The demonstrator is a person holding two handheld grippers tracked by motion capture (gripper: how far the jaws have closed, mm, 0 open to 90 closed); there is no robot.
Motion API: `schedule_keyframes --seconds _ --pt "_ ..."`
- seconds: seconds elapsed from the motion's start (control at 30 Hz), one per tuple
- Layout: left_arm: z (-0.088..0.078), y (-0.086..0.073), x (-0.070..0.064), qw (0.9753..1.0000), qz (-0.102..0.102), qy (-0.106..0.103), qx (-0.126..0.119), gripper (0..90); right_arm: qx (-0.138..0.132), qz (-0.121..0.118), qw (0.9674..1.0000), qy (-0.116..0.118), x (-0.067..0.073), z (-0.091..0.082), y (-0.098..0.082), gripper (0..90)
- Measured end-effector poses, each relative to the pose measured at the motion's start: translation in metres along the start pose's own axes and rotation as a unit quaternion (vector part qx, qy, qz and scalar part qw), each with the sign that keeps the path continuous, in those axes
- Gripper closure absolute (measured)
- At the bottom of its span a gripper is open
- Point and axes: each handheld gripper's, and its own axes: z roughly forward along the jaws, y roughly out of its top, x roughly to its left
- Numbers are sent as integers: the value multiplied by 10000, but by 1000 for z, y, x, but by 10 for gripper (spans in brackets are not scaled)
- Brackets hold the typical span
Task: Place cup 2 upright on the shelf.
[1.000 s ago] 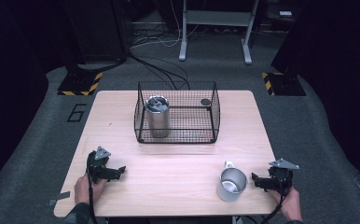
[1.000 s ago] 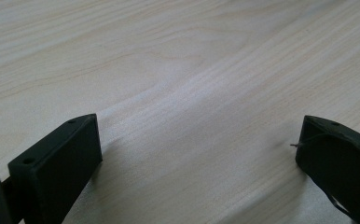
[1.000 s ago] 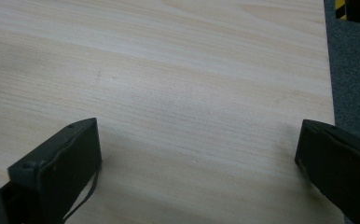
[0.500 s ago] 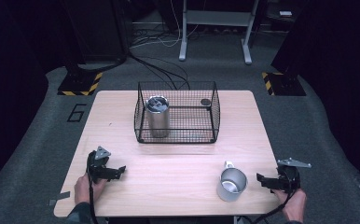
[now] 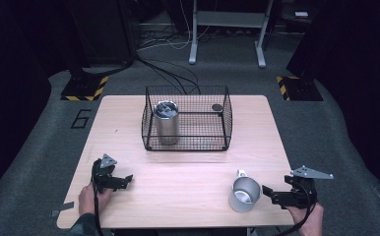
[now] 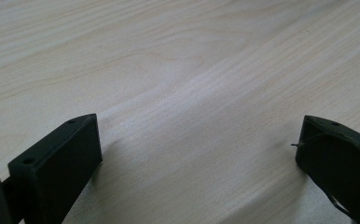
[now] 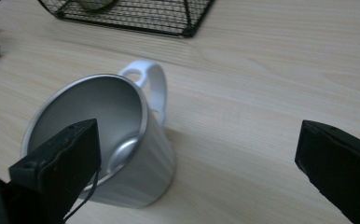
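The right gripper [image 5: 268, 194] has its jaws spread wide, with nothing between them. The mug [image 7: 106, 140] stands on the counter [image 5: 188, 172] just ahead of the jaws, in front of one of them, its handle turned away. Farther beyond sits the basket [image 5: 188, 120] with a tumbler [image 5: 167, 122] inside. The left gripper [image 6: 197, 158] rests low over bare wood, jaws wide apart.

I am seeing a desk [image 5: 188, 172] of pale wood, its grain smooth and matt. The mug [image 7: 108, 140] is showing brushed metal with a soft sheen and a glossy white handle. The basket [image 5: 186, 118] is looking like thin black wire, and the tumbler [image 5: 167, 123] inside is gleaming like steel. My jaws are reading as matt black plastic.
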Motion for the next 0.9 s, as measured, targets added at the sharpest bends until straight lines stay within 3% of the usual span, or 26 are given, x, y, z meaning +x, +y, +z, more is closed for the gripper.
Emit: schedule_keyframes --seconds 0.1,0.3,0.57,0.9 --pt "0 0 0 10000 0 -7 -2 0 -100 -138 9998 117 15 -4 2 6" --pt "0 0 0 10000 -2 -6 -3 0 91 -446 9984 346 41 0 2 3" --pt "0 0 0 10000 -3 0 -4 0 385 -694 9964 307 58 14 2 0" --pt "0 0 0 10000 0 -1 -2 0 576 -801 9951 7 66 30 3 0"
